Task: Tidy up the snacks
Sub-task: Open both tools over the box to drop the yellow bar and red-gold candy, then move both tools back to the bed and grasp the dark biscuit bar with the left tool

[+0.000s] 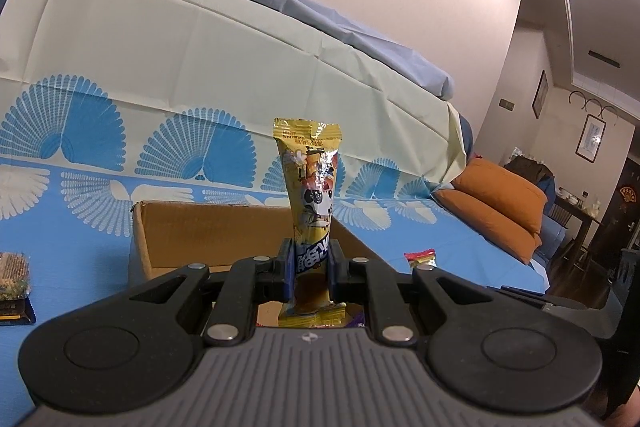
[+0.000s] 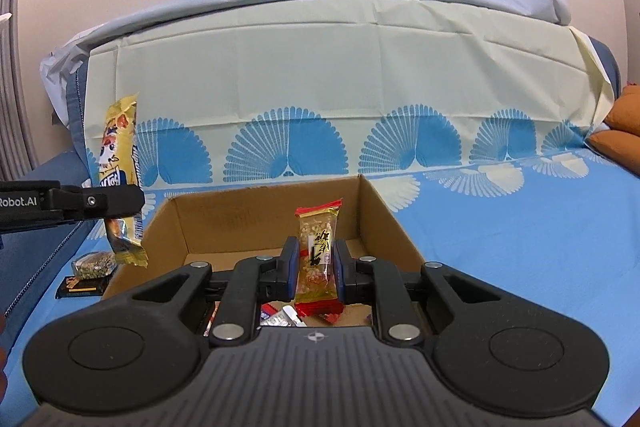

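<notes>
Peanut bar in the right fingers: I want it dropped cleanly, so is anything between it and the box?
Nothing visible. The peanut bar hangs over the open cardboard box, with only loose wrapped snacks lying on the floor below it.

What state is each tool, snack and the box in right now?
Left tool: shut on yellow snack pack, held upright.
Right tool: shut on red-ended rice bar, upright over the box.
Cardboard box: open, a few wrappers inside.
Green snack packet: lying on the blue cloth beside the box.
Red-ended packet: lying on the cloth, outside the box.
</notes>
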